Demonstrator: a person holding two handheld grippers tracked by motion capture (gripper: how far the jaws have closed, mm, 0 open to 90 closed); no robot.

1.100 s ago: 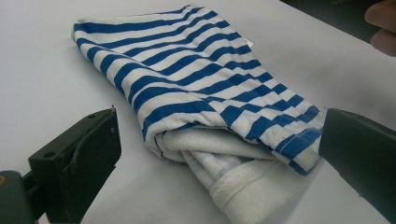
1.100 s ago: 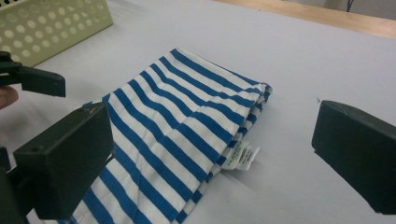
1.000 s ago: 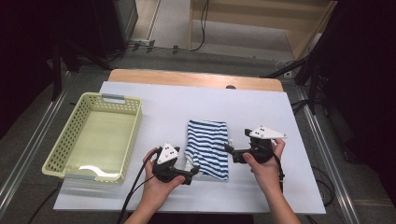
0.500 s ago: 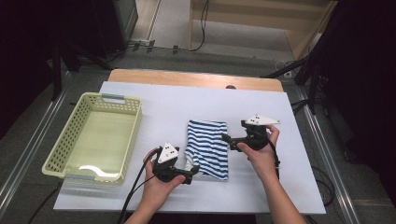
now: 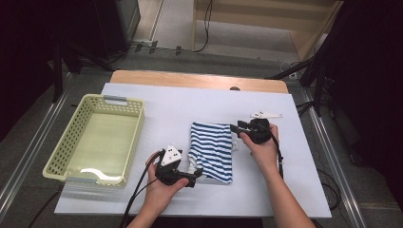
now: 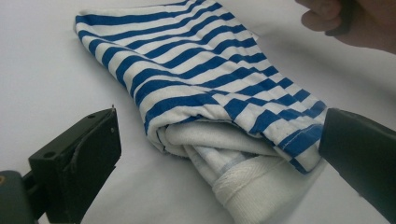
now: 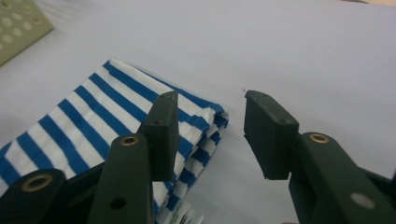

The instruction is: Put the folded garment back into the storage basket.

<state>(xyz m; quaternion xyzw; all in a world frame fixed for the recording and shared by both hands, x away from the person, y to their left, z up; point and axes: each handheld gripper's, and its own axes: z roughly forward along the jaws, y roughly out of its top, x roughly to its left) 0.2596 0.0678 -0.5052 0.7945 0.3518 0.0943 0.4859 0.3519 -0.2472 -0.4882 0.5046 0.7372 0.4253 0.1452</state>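
A folded blue-and-white striped cloth lies in the middle of the white table. My left gripper rests at the cloth's near left corner. In the left gripper view it stands wide open around the cloth's rolled near end, with the left jaw clear of the fabric. My right gripper sits at the cloth's far right corner. Its jaws have just been closing and now stand partly open. One jaw is over the cloth, and the gap between them holds only bare table.
A pale green perforated basket stands at the table's left, with its corner in the right gripper view. A strip of wooden tabletop runs along the far edge. The person's right hand shows beyond the cloth in the left gripper view.
The right hand has moved away from the person along the cloth's right edge to its far right corner. The left hand and the cloth have stayed put.
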